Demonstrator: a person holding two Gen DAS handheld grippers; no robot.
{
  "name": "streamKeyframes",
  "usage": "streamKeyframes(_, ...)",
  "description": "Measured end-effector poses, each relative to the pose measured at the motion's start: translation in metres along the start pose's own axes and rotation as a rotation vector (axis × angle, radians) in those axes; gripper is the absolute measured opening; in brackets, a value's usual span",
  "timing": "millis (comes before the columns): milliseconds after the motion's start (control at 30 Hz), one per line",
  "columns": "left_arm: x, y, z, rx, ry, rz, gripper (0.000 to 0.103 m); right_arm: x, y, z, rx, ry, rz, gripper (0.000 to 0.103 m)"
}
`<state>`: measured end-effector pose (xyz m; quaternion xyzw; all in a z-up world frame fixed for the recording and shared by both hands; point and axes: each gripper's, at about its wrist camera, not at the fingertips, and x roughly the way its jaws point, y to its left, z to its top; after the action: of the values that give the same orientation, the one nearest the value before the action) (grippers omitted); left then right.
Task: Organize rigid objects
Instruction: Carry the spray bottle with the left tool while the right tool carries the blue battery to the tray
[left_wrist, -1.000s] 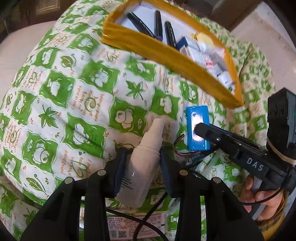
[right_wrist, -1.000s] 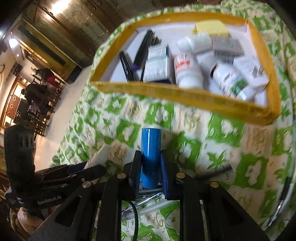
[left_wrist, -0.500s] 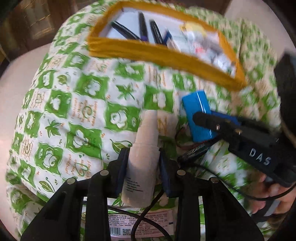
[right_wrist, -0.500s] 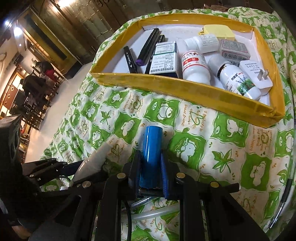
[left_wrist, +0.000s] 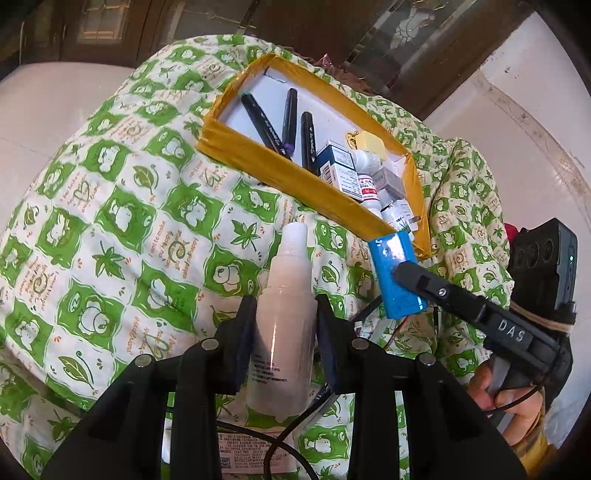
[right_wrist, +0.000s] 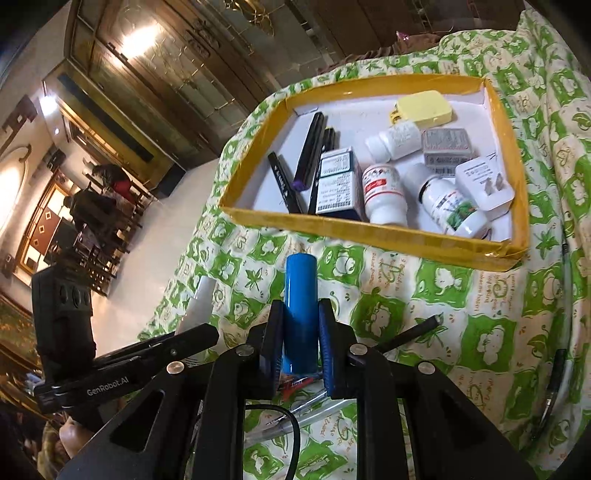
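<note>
My left gripper (left_wrist: 284, 325) is shut on a pale spray bottle (left_wrist: 286, 306) and holds it above the green-and-white cloth. My right gripper (right_wrist: 301, 332) is shut on a blue battery pack (right_wrist: 301, 302), which also shows in the left wrist view (left_wrist: 395, 277) near the tray's corner. The yellow-edged tray (right_wrist: 369, 232) lies ahead of both grippers. It holds black markers (right_wrist: 310, 151), a blue-white box (right_wrist: 336, 184), white pill bottles (right_wrist: 384, 192), a yellow case (right_wrist: 424, 107) and a white plug (right_wrist: 484, 184).
A black pen (right_wrist: 410, 332) and clear tubing (right_wrist: 317, 410) lie on the cloth below my right gripper. A labelled packet (left_wrist: 251, 454) lies under my left gripper. A black cable (right_wrist: 554, 384) runs along the right. The cloth falls away at the left.
Both grippers have risen with their objects and drawn back from the cloth. The tray now sits farther below and ahead in both views.
</note>
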<state>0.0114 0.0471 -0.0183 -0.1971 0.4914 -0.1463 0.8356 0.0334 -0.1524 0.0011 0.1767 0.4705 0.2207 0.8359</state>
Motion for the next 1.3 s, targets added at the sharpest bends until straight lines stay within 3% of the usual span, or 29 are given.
streamKeyframes(333,-0.010,0.003,0.003,0.008,-0.019,-0.001,0.029,-0.018,-0.003,0.009,0.020,-0.050,0.027,0.016)
streamKeyframes(933,-0.007,-0.029,0.036,0.148,-0.061,0.150,0.029,-0.040,-0.010,0.031,0.039,-0.120,0.013,0.016)
streamKeyframes(1300,-0.004,-0.050,0.055,0.233,-0.078,0.182,0.029,-0.056,-0.029,0.051,0.078,-0.170,-0.006,0.016)
